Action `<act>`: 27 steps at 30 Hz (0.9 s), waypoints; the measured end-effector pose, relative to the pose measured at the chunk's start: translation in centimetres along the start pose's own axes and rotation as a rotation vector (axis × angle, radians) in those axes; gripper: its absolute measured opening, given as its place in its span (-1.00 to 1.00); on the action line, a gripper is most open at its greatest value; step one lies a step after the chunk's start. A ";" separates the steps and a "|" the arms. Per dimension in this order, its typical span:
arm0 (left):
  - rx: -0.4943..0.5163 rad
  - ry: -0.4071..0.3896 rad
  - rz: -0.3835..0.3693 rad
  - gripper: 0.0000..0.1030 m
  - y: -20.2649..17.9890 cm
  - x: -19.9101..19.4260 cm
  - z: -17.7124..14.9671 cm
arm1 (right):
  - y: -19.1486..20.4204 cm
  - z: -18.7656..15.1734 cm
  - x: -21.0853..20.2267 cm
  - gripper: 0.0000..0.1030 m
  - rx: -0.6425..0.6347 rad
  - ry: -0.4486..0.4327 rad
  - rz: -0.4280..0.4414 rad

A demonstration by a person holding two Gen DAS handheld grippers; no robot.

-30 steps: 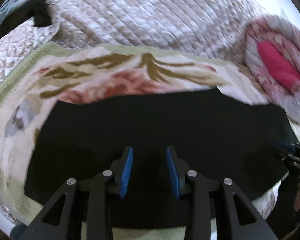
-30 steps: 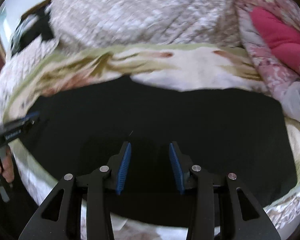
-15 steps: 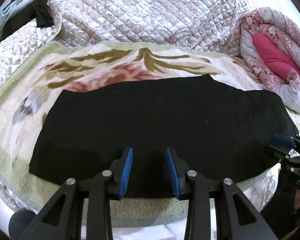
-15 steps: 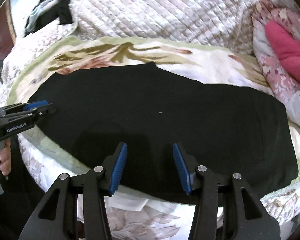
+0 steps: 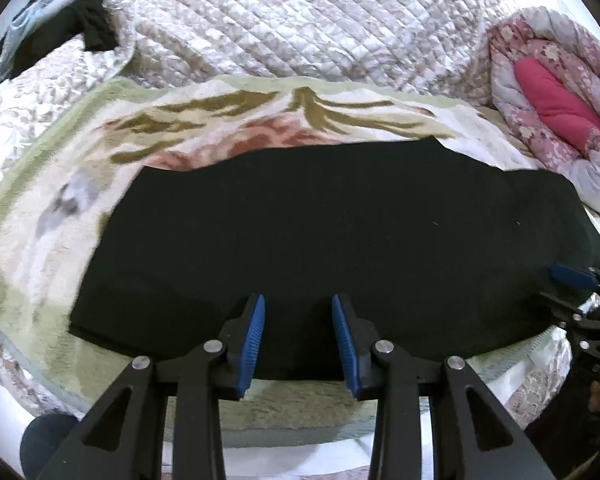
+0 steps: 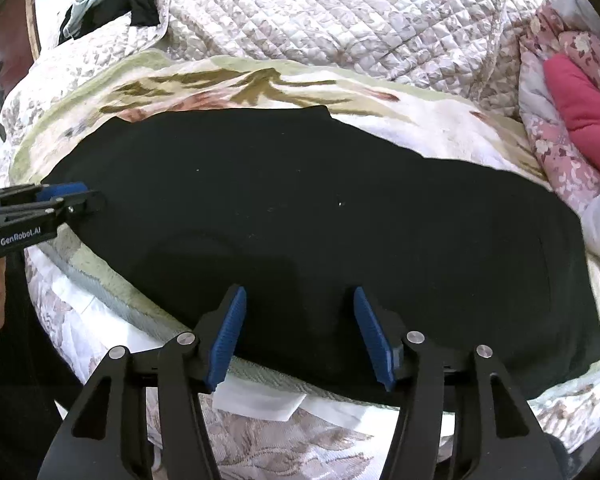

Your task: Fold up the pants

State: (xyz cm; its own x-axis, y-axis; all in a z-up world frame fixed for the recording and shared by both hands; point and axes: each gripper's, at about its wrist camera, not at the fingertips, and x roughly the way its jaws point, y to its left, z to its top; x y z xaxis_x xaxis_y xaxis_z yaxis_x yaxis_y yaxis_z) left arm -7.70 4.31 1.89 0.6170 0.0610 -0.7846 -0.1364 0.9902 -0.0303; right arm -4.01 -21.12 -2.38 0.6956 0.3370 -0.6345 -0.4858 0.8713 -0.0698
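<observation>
Black pants, flat on blanket

"GenRobot.AI" stands in white letters on the black side of the left claw, seen from the right wrist. On the right claw, only fragmentary white letters show, unreadable.

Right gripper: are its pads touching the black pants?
Cannot tell. In the right wrist view the right gripper has its jaws opening over the near edge of the pants, no cloth pinched between them; contact underneath isn't visible.
</observation>
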 end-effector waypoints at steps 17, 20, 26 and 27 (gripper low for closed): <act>-0.177 0.019 0.086 -0.26 6.6 -0.4 -0.6 | -0.4 0.3 -0.1 0.10 0.037 0.013 0.030; -0.210 0.016 0.086 -0.26 7.7 -1.1 -1.1 | -0.2 0.2 0.0 0.10 0.032 0.016 0.037; -0.302 0.032 0.033 -0.26 9.2 -2.4 -2.7 | 0.0 0.2 0.0 0.10 0.035 0.015 0.048; -0.322 0.038 0.021 -0.26 9.4 -2.4 -3.1 | 0.0 0.2 0.1 0.10 0.034 0.015 0.050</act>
State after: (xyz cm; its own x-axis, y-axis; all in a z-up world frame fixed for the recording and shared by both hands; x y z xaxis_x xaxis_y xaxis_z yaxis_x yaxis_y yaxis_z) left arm -12.88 13.04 1.61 0.5832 0.0700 -0.8093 -0.3908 0.8976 -0.2040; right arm -3.90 -21.02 -2.28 0.6630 0.3751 -0.6478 -0.5010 0.8654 -0.0116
